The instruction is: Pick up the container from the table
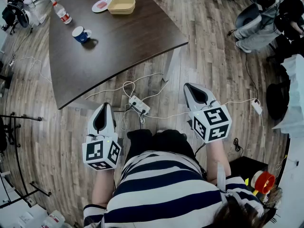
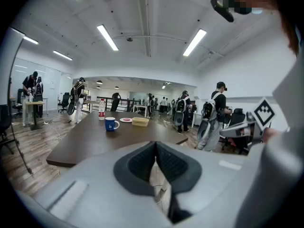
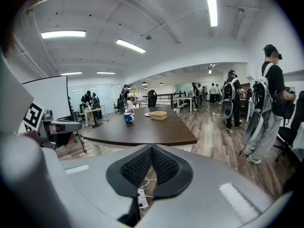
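Note:
The beige container [image 1: 121, 5] sits near the far edge of the dark brown table [image 1: 123, 46], with nothing in it that I can see. The left gripper view shows the container [image 2: 140, 121] far ahead, and the right gripper view shows the container [image 3: 158, 115] equally distant. My left gripper [image 1: 105, 106] and right gripper [image 1: 189, 86] hang over the floor on my side of the table, well short of it. Both are shut with nothing between the pads, as the left gripper [image 2: 156, 144] and the right gripper [image 3: 152, 147] show in their own views.
On the table also stand a blue mug [image 1: 81, 34], a water bottle [image 1: 61, 12] and a pink plate [image 1: 101, 5] beside the container. A power strip [image 1: 139, 104] with white cables lies on the wood floor between the grippers. Several people [image 3: 266, 99] stand to the right.

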`<action>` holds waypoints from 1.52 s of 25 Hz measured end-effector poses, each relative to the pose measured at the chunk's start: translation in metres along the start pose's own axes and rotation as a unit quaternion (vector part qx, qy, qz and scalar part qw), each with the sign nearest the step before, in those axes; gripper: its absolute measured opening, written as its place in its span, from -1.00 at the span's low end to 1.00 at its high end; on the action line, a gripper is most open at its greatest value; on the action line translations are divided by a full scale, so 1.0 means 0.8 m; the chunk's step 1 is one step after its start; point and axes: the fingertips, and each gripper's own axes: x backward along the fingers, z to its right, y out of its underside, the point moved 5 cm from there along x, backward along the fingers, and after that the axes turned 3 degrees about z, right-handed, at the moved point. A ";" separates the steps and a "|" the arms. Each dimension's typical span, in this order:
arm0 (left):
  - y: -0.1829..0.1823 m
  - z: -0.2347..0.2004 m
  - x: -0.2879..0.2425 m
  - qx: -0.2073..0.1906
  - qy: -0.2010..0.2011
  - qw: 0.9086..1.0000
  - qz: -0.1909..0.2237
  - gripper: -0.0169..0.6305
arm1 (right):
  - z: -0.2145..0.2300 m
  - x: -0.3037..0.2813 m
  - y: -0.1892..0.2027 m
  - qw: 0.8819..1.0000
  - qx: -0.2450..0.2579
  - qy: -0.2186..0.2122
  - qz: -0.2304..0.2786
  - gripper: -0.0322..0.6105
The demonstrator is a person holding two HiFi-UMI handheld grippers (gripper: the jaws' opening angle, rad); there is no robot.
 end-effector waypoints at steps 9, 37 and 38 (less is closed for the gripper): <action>-0.003 0.000 -0.028 0.011 0.023 1.000 0.005 -0.95 | -0.004 -0.014 -0.008 1.000 0.012 0.004 -0.009 -0.92; -0.011 -0.118 -0.025 -0.011 0.012 1.000 -0.008 -0.95 | -0.076 -0.098 -0.063 0.997 0.051 -0.051 -0.013 -0.92; -0.008 -0.124 -0.021 -0.009 0.008 1.000 -0.009 -0.95 | -0.079 -0.102 -0.063 0.997 0.053 -0.052 -0.013 -0.92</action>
